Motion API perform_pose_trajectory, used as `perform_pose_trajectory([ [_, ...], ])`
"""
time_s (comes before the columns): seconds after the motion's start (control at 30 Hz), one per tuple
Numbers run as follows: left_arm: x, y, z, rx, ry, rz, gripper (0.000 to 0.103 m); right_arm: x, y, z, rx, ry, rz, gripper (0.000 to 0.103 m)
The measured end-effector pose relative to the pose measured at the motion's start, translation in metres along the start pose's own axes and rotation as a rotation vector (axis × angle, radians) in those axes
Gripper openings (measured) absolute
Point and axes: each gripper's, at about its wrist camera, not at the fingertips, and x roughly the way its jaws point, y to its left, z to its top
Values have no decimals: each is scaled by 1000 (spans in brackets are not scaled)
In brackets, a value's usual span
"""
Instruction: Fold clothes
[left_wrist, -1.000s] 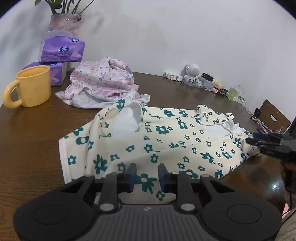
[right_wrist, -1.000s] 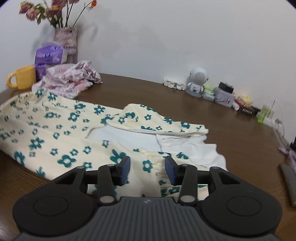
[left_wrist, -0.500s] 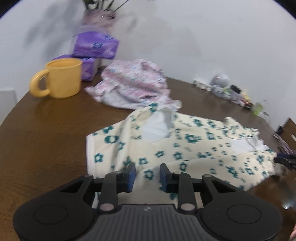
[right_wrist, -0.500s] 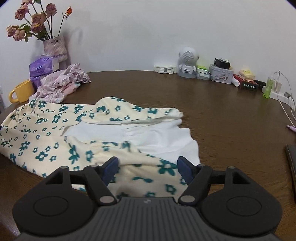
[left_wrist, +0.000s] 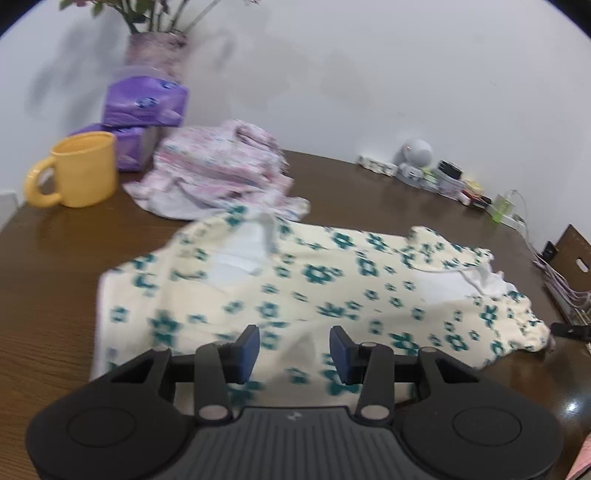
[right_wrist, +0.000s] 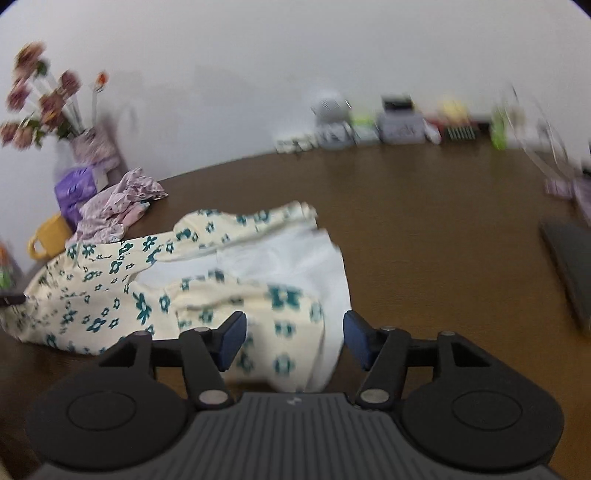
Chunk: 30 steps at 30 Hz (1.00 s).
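A cream garment with teal flowers (left_wrist: 314, 284) lies spread on the brown table, its white lining showing at the neck and at the right end. My left gripper (left_wrist: 294, 350) is open above its near edge, nothing between the fingers. In the right wrist view the same garment (right_wrist: 166, 284) stretches left, its white inside (right_wrist: 291, 254) turned up. My right gripper (right_wrist: 294, 339) is open wide over the garment's near corner. The tip of the other gripper (left_wrist: 569, 329) shows at the garment's far right end.
A crumpled pink floral garment (left_wrist: 218, 177) lies behind the cream one. A yellow mug (left_wrist: 77, 173), purple tissue packs (left_wrist: 144, 103) and a flower vase (left_wrist: 155, 55) stand at the back left. Small gadgets (left_wrist: 436, 173) line the wall. A dark flat object (right_wrist: 569, 269) lies right.
Both grippers have opened wider; the left was nearly shut before. The right gripper has swung right and the left view has shifted. Both views are blurred by motion.
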Motion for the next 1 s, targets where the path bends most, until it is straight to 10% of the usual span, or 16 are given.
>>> perform_pose_trajectory([
  [0.27,9,-15,-19,-32,16,20,40,11,-6,-11,71,40,16,57],
  [0.33,11,-11,-20,-49,20,38,39,14,-8,-13,89,50,19,25],
  [0.43,14,-3,-18,-64,25,62,36,18,-10,-18,115,65,25,7],
  [0.73,17,2,-17,-40,23,102,25,27,-17,10,-64,55,-47,0],
  [1.0,14,2,-13,-42,24,82,29,17,-34,5,53,-7,-48,9],
])
